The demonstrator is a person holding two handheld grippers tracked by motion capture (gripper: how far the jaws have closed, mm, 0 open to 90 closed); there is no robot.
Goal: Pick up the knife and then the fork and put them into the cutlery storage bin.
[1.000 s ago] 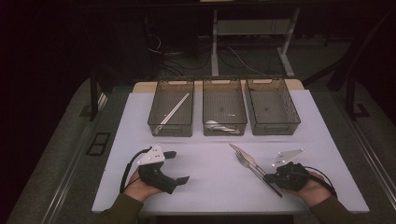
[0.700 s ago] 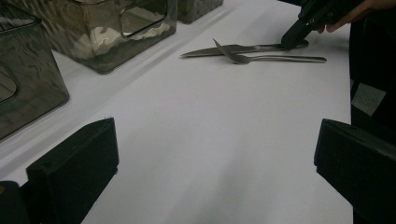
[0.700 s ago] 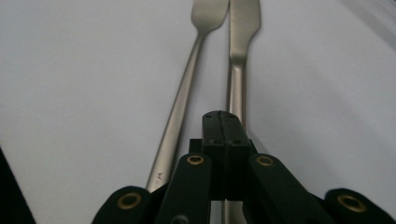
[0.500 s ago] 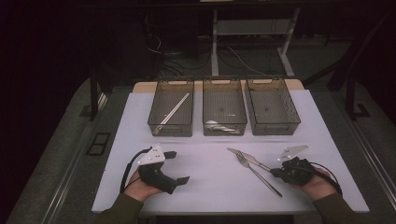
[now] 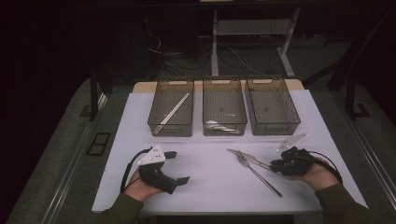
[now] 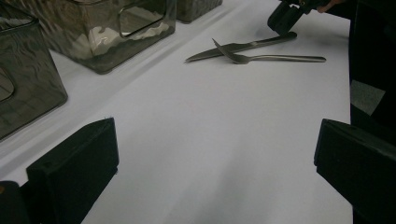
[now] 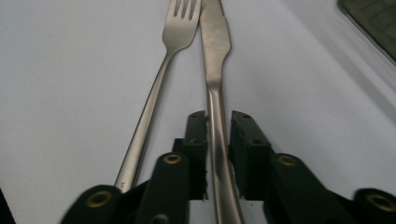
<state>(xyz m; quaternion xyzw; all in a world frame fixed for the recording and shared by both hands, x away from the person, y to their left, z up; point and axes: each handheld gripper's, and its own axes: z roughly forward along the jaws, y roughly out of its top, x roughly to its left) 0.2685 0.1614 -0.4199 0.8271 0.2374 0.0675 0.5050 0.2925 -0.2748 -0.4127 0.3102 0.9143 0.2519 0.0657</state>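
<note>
Since a second ago the right tongs (image 5: 275,164) have slid right and just been opening; the knife (image 7: 215,70) handle sits between the jaws with a slight gap. At lower left the left tongs (image 5: 176,167) rest wide open, empty. Mid-frame, the fork (image 5: 257,170) lies beside the knife on the worktop (image 5: 215,186). Sorting is partly done: left bin (image 5: 172,112) and middle bin (image 5: 224,109) hold pieces, right bin (image 5: 272,106) looks empty.

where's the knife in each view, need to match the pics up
High view: the knife lies right of centre on the white table, handle end at the right gripper.
Left gripper view: top centre, blade pointing left.
Right gripper view: centre, handle between the fingers.
Shared landmark: the fork beside it.
</note>
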